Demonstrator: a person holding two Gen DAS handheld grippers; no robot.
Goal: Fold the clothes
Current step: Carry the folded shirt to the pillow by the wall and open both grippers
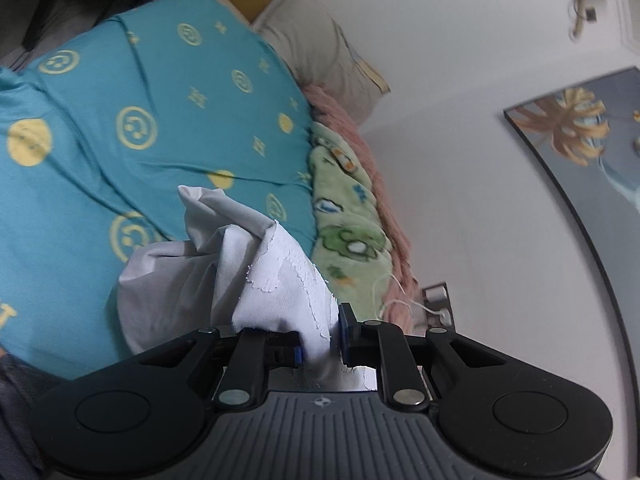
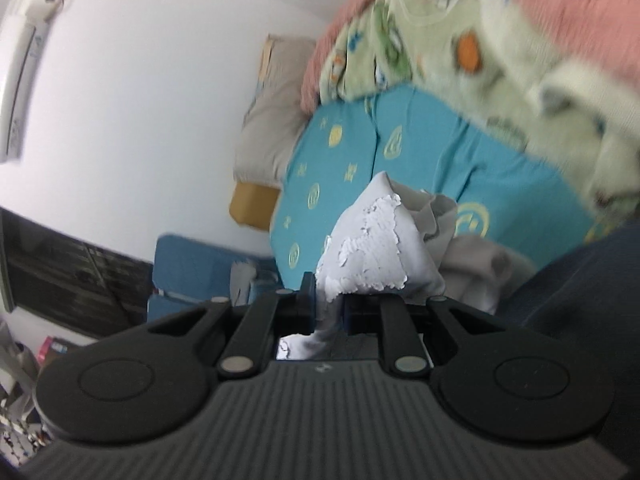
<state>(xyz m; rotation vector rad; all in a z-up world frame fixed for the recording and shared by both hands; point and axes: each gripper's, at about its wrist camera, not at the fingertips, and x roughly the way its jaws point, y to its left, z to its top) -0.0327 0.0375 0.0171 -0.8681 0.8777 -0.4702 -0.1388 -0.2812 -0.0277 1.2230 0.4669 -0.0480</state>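
Note:
A light grey garment [image 1: 224,264] with a cracked white print hangs bunched above the bed. In the left wrist view my left gripper [image 1: 320,344] is shut on a fold of it, the cloth pinched between the blue pads. In the right wrist view my right gripper [image 2: 328,308] is shut on another part of the same grey garment [image 2: 376,248], which rises in a peak in front of the fingers. More of its cloth trails down toward the teal sheet [image 2: 344,168]. How much of the garment hangs below is hidden by the gripper bodies.
The bed carries a teal sheet [image 1: 120,128] with yellow smiley prints, a green patterned blanket [image 1: 344,216] over a pink one [image 1: 384,200], and a beige pillow [image 1: 316,44] by the white wall. A framed picture [image 1: 580,140] hangs there. A blue chair [image 2: 192,268] stands off the bed.

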